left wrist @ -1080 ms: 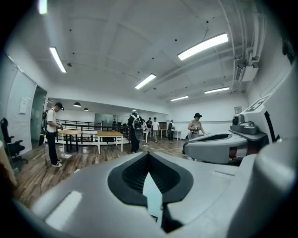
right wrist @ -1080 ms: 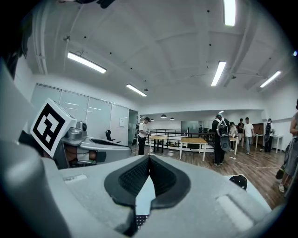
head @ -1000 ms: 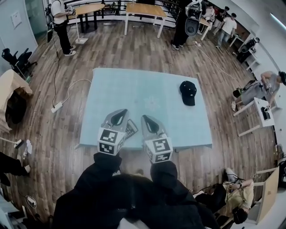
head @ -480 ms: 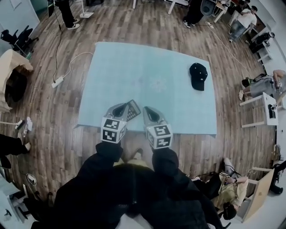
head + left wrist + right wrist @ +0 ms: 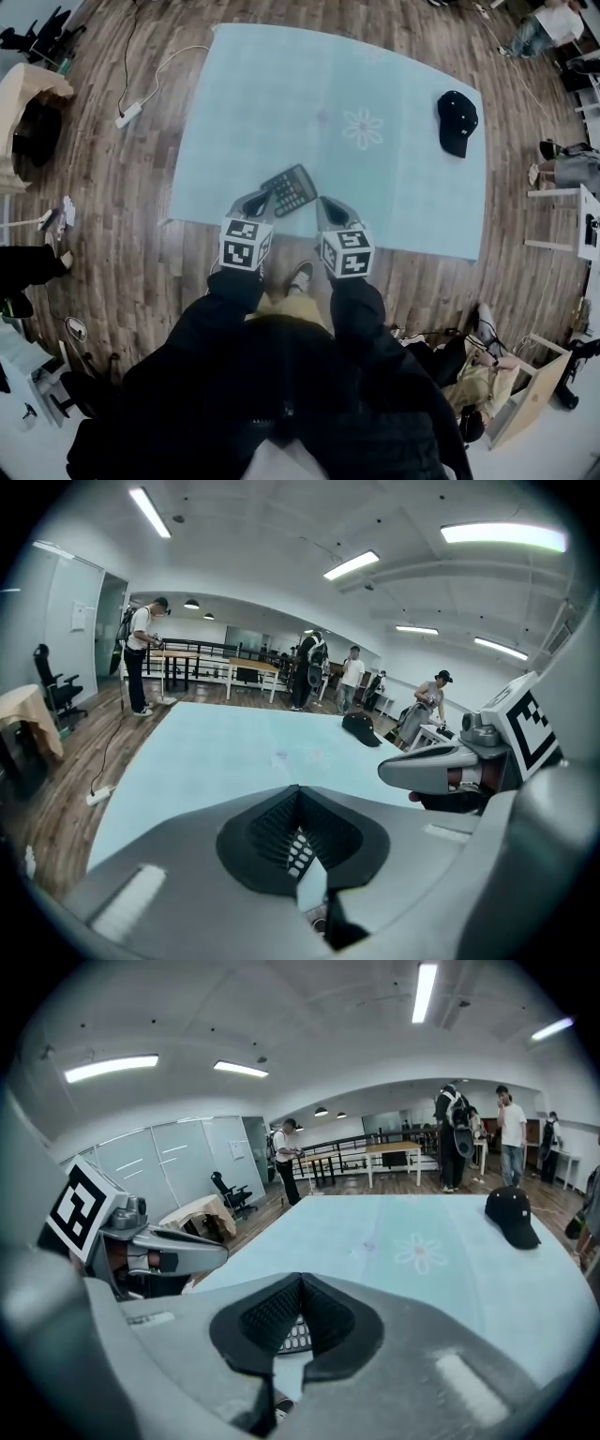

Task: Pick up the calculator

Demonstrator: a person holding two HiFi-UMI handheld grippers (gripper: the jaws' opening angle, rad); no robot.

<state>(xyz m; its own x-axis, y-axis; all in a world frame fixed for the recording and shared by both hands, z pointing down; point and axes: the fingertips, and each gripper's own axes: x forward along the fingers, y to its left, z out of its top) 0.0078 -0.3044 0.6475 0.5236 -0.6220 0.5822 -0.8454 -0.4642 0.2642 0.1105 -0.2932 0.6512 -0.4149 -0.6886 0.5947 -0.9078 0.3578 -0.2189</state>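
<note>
A dark calculator (image 5: 289, 189) with light keys lies flat near the front edge of the light blue table (image 5: 281, 94). My left gripper (image 5: 262, 200) sits just left of it and my right gripper (image 5: 327, 205) just right of it, both near the table's front edge. Each has its jaws shut with nothing gripped. In the left gripper view the jaws (image 5: 298, 794) meet, and a strip of calculator keys (image 5: 300, 853) shows behind them. The right gripper view shows the same: closed jaws (image 5: 302, 1281) and the keys (image 5: 296, 1335) beyond.
A black cap (image 5: 457, 120) lies at the table's far right. A flower print (image 5: 362, 127) marks the cloth beyond the calculator. Wooden floor surrounds the table, with a power strip and cable (image 5: 129, 114) at the left. Several people stand at the far tables (image 5: 197, 660).
Both grippers have sunk toward the table's front edge and tipped downward. The calculator, earlier partly hidden between them, now shows almost fully just beyond their tips.
</note>
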